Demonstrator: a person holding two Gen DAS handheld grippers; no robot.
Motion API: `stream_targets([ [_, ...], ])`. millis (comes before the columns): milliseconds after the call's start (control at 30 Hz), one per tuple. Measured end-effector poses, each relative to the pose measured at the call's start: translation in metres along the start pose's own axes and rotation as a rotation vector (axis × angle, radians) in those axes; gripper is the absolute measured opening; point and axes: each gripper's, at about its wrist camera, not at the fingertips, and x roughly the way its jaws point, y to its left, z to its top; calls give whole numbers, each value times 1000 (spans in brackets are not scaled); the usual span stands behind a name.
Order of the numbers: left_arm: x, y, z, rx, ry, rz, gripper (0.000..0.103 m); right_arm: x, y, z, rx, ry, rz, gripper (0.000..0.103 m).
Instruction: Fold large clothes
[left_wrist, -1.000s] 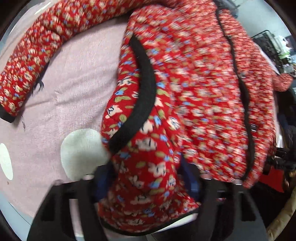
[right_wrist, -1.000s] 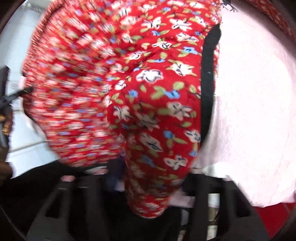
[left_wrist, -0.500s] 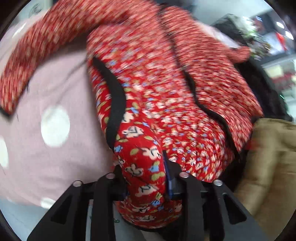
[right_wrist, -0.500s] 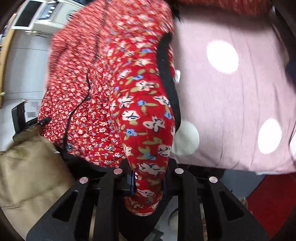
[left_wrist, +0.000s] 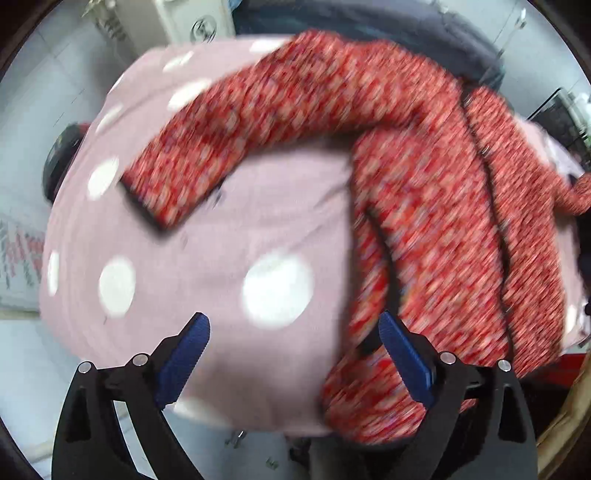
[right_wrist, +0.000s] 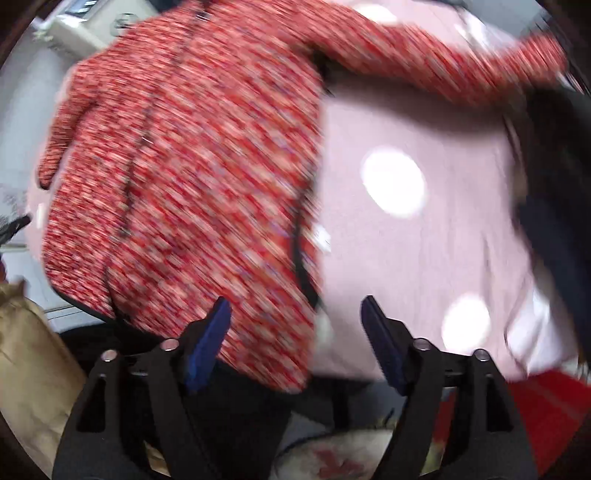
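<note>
Pretty blurry shots, both of them. Red floral jacket (left_wrist: 424, 206) sprawled across the pink polka-dot cloth (left_wrist: 258, 221), one sleeve (left_wrist: 236, 147) bent out over the cloth's far-left part, body bunched along the cloth's right side, hem spilling off its near edge. Left gripper (left_wrist: 293, 338) hovering above the cloth, jaws spreading wide, nothing pinched; right blue pad (left_wrist: 402, 354) just in front of the hem. Right gripper (right_wrist: 295, 328) likewise opening, gripping nothing, poised over the jacket's black-trimmed edge (right_wrist: 303, 258) where it meets bare cloth.
</note>
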Motion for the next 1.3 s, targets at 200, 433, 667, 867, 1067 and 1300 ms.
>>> stream_targets([
  [200,16,-118,40,197,-15,-174,91,50,106,27,-264,-6,3,79],
  [433,92,-163,28,230,128,-117,92,125,119,41,-268,71,-36,80],
  [667,129,-199,25,365,153,96,98,169,155,21,-427,55,-229,99],
  [867,136,-203,34,329,165,90,99,170,150,33,-410,87,-189,99],
  [1067,120,-194,8,325,134,108,99,156,131,21,-419,64,-187,99],
  [1300,80,-208,12,282,85,136,97,98,104,24,-344,-70,-193,98],
])
